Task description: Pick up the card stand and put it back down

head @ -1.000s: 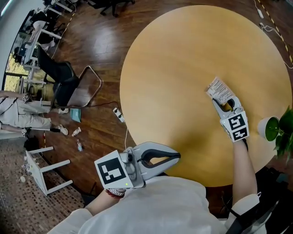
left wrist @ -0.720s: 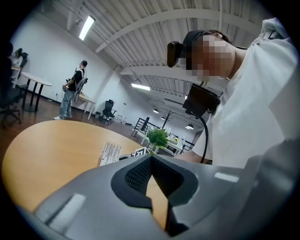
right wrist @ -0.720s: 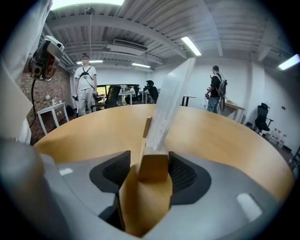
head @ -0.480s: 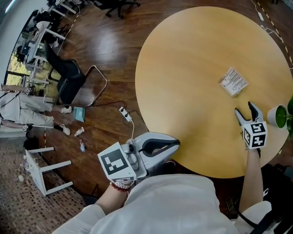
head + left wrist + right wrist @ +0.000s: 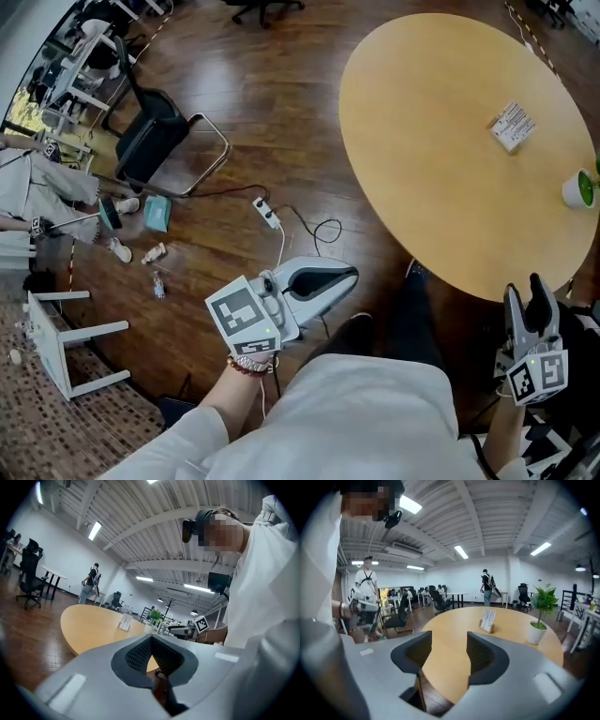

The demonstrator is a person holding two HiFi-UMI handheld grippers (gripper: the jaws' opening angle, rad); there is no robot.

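While both grippers hang clear of the tabletop, over the dark wooden floor (image 5: 262, 112), the small white printed card stand (image 5: 511, 127) stands upright on the round light-wood table (image 5: 441, 169). It is well in from the near rim and touches nothing else.

The left gripper (image 5: 351, 275), grey with a marker cube, is held close to the person's body and points across the floor toward the table's near edge, apart from it. Its jaws are pressed together tip to tip, with nothing between them. The right gripper (image 5: 527, 292) sits just short of the table's near rim at the lower right of the head view. Its jaws stand moderately apart, having just been closing, and only bare tabletop and floor show through the gap.

A broad stretch of bare wood lies between the near rim and the card stand. Left of the table the floor is open as far as a white power strip with its looped cable (image 5: 269, 213). A black chair on a chrome frame (image 5: 159, 141) stands further out.

The one container is a white round pot (image 5: 536, 633) near the table's right-hand rim, beside the card stand but apart from it. It holds a green leafy plant (image 5: 544, 599).
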